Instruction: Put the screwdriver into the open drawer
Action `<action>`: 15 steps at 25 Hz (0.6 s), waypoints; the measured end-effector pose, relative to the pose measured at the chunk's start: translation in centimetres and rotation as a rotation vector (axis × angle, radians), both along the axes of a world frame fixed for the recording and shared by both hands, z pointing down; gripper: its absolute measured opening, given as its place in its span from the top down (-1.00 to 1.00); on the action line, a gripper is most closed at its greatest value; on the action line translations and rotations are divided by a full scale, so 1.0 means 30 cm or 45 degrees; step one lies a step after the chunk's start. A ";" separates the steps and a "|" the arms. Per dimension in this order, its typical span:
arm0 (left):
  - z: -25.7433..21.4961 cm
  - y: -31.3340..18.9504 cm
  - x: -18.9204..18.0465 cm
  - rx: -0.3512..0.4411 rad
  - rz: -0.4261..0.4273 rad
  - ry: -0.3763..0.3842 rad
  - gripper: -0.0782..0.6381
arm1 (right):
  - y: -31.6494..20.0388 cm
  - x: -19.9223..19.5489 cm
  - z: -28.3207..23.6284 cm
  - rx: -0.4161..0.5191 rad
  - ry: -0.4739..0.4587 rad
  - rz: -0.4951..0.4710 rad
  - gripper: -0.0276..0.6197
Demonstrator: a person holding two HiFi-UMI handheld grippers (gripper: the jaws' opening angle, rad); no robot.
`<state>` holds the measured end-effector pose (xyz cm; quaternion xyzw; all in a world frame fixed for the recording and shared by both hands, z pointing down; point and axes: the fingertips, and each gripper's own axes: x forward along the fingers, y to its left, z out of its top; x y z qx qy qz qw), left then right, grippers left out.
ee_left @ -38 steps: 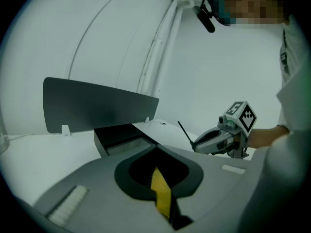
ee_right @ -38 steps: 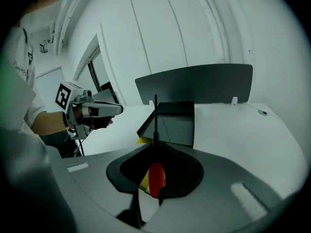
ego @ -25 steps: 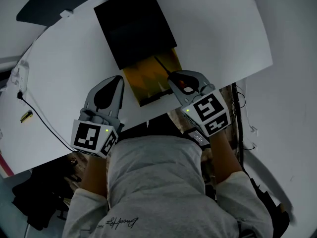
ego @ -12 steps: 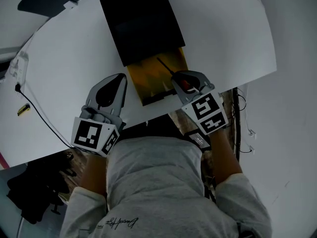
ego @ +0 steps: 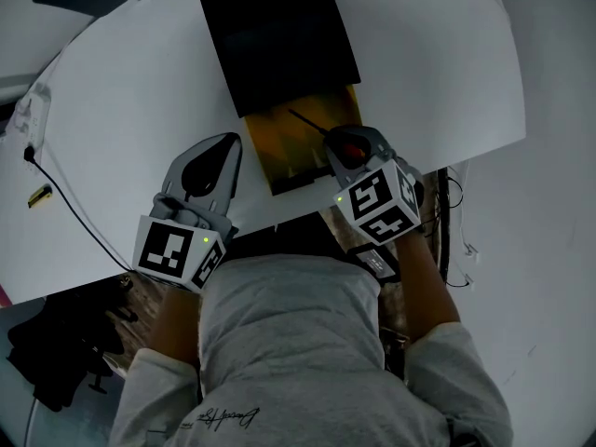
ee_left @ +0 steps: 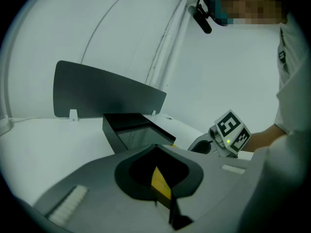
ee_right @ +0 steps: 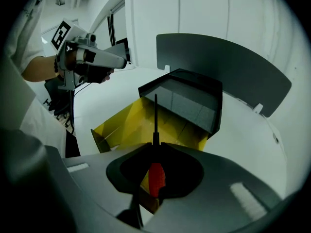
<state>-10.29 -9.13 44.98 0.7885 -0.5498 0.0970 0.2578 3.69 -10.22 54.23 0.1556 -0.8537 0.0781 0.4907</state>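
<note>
Fingers (ee_right: 221,176) of the right gripper (ee_right: 155,148) are clenched on the red handle of the screwdriver (ee_right: 155,177). We see its thin black shaft run straight out past the fingertips, over the open yellow drawer (ee_right: 119,127). In the head view, at centre right of the frame, this gripper tilts steeply downward above the drawer's lower right corner. The shaft tip lies over the drawer's interior, near the front edge of the black cabinet (ego: 275,40) from which the drawer is pulled out. We cannot tell whether the tip touches the drawer floor. The screwdriver is gripped above the drawer and does not yet lie in it.

Left of centre in the head view, the left gripper (ego: 230,143) sits just beside the drawer's left wall, over the white worktop (ego: 121,110). Its fingers are closed tip to tip with nothing between them. In the left gripper view we note only a sliver of yellow through the opening behind the tips.

Each gripper carries a marker cube (ego: 377,203) at its rear, toward the bottom of the frame. A thin black cable (ego: 70,203) crosses the worktop at the left of the frame. Both gripper views show a dark curved panel (ee_right: 228,62) standing upright behind the cabinet.
</note>
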 end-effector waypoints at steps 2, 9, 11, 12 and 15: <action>0.004 0.001 -0.006 -0.004 -0.005 0.001 0.78 | 0.001 -0.003 0.012 0.006 0.029 -0.031 0.69; 0.026 0.001 -0.025 -0.016 -0.018 0.004 0.78 | 0.005 -0.021 0.049 0.023 0.115 -0.136 0.69; 0.032 0.000 -0.028 -0.019 -0.019 0.005 0.78 | 0.007 -0.031 0.056 0.019 0.128 -0.157 0.69; 0.034 -0.001 -0.029 -0.019 -0.019 0.004 0.78 | 0.008 -0.035 0.059 0.017 0.134 -0.167 0.69; 0.038 -0.003 -0.032 -0.018 -0.017 -0.003 0.78 | 0.010 -0.048 0.070 0.010 0.155 -0.196 0.69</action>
